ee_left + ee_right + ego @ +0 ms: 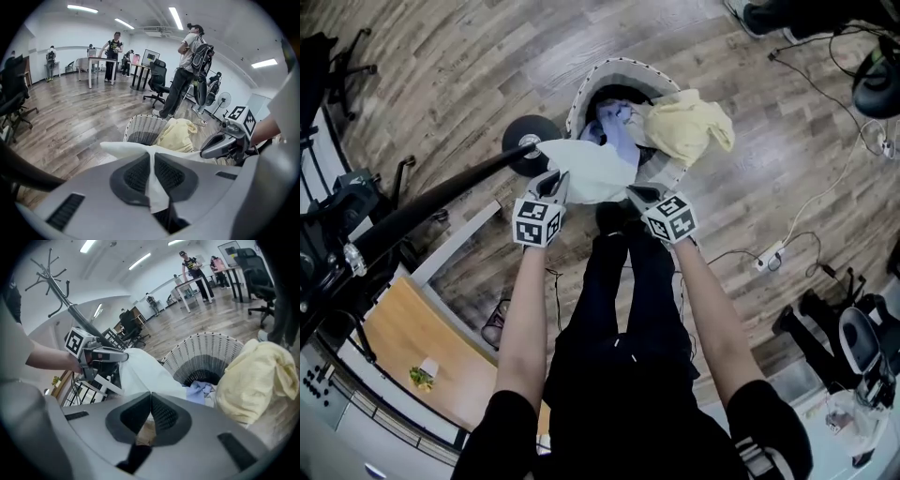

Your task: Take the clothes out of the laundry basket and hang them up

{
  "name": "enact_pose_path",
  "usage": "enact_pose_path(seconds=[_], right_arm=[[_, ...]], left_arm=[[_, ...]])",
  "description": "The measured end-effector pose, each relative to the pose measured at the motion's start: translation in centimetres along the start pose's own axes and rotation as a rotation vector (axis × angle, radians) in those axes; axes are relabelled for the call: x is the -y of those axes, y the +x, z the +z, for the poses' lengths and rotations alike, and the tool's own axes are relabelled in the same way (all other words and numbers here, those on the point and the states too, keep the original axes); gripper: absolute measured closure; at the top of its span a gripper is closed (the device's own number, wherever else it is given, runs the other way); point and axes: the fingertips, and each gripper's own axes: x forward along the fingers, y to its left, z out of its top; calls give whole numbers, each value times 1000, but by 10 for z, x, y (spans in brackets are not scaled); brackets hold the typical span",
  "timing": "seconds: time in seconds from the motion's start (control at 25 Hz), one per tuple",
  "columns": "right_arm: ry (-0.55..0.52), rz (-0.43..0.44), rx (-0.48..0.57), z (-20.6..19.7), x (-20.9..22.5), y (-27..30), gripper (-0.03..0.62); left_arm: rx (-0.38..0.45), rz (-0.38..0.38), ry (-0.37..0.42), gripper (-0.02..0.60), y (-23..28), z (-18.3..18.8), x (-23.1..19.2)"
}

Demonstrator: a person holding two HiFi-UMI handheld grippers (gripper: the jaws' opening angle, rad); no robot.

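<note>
Left tongs [560, 178] and right tongs [633, 192] each pinch the white cloth [591, 169] at the laundry basket [623, 64] rim

readable text: none | labels, brands, numbers: none legible

Bright ceiling strip lights [177, 18], soft shadows, strong fisheye bending, dark vignetted corners

Wood floor [441, 56], office chairs [157, 77] (black), ceiling striplights [177, 18]
</note>
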Motion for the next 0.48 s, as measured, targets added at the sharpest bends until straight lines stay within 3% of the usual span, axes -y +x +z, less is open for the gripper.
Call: enact_pose_path(seconds=[0.48], right_arm=[[-54, -66, 160, 86, -55, -110, 585]], left_arm=[[142, 21, 71, 549, -99, 108, 54]])
